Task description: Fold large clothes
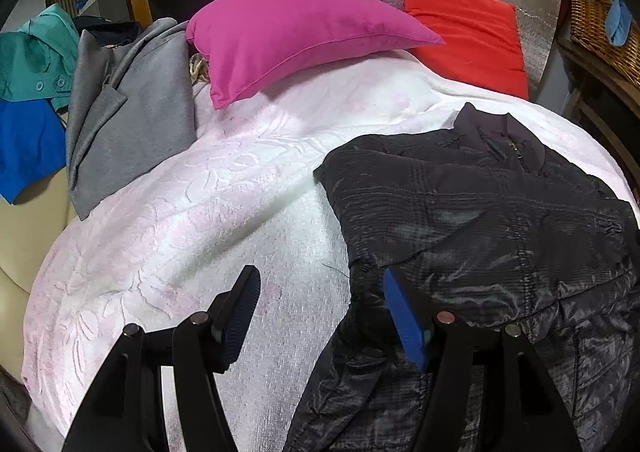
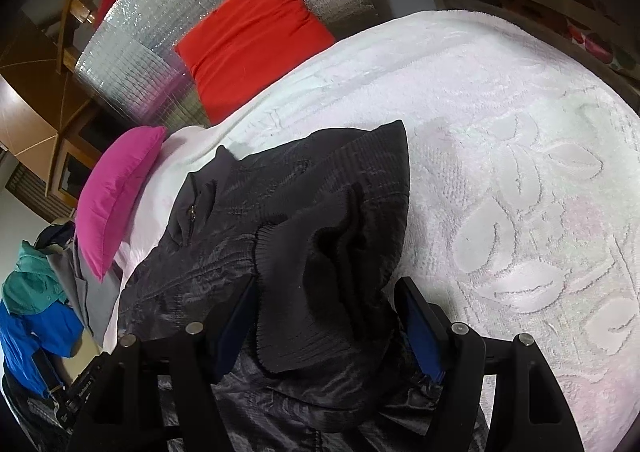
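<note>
Black quilted jacket [image 1: 480, 220] lies on the white bedspread [image 1: 200, 212]. Left claw [image 1: 320, 308] spread, empty at its edge; right claw [image 2: 326, 316] spread around the ribbed cuff [image 2: 320, 260]. Slick fabric may slip, bunching the fold.

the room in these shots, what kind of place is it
Most likely a bedroom at home: a bed under a white embossed blanket, a pink pillow and a red pillow at its head, and a pile of clothes beside them.
</note>
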The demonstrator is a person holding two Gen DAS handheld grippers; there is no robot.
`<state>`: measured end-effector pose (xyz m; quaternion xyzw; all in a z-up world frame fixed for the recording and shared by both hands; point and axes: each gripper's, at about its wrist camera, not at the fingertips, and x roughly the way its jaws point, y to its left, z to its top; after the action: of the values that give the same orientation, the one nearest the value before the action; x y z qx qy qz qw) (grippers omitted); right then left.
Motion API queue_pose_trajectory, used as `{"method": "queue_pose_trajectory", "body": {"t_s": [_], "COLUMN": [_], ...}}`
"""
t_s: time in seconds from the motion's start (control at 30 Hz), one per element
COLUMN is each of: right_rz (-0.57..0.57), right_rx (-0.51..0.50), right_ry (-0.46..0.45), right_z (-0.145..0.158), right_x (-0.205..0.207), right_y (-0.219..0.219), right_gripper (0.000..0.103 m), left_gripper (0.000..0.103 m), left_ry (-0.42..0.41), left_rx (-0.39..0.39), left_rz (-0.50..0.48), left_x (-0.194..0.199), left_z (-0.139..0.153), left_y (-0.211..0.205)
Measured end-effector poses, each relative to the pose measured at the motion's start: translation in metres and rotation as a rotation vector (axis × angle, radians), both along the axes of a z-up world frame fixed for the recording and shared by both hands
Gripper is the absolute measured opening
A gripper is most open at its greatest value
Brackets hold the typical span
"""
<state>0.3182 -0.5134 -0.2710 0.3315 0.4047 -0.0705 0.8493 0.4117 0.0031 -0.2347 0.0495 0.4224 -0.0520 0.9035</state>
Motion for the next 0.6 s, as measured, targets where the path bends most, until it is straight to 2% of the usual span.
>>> {"method": "queue_pose_trajectory", "body": {"t_s": [0.5,0.6], "right_rz": [0.065,0.066], "right_rx": [-0.068,-0.094], "right_ry": [0.072,0.078], "right_z": [-0.012,-0.013], "right_x": [0.008,0.008], "right_y": [0.016,0.02], "right_gripper": [0.072,0.069], "left_gripper": [0.065,0.065], "left_ry": [0.003,0.004], "left_rx": [0.036,0.042], "left_rz": [0.014,0.014], "left_x": [0.002,0.003], "left_z": [-0.004,-0.005], "left_y": [-0.001,-0.001]}}
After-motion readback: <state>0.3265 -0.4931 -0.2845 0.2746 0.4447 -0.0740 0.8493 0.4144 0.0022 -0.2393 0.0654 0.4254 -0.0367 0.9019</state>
